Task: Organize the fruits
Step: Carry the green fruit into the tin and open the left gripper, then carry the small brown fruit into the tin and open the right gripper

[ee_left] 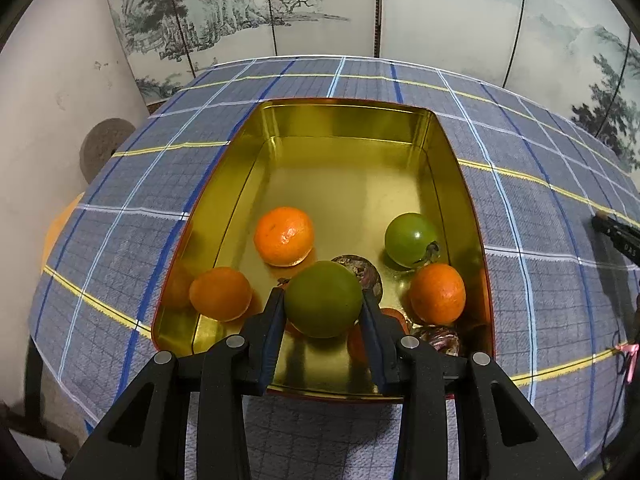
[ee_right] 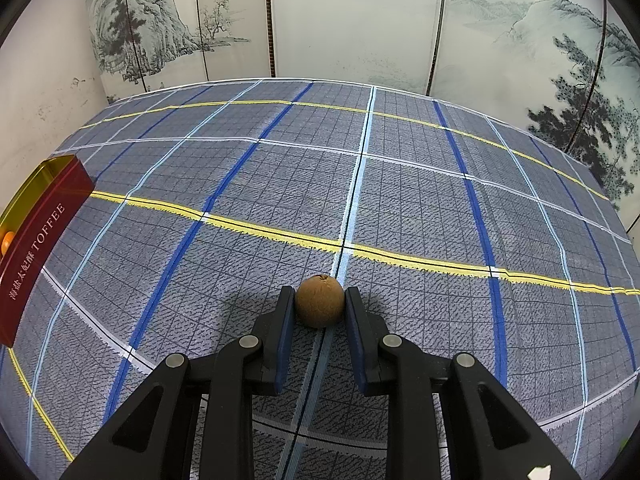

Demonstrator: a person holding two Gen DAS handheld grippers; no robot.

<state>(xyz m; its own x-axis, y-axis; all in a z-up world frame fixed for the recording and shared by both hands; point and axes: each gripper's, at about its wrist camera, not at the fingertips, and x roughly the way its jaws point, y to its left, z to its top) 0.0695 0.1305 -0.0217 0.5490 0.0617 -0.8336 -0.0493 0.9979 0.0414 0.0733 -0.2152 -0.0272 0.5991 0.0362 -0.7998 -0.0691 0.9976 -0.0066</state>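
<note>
The left gripper (ee_left: 323, 306) has its jaws clamped on a green fruit (ee_left: 322, 299), held above the near end of the gold tin (ee_left: 448, 152). Three oranges, another green fruit (ee_left: 411, 239) and some dark fruits already lie there. To set it down well, lower it into the bare patch near the front wall, clear of the neighbours, and release only on contact. The right gripper (ee_right: 319, 307) has its jaws closed on a brown fruit (ee_right: 319, 305) over the checked worktop (ee_right: 400, 200), well apart from the tin.
</note>
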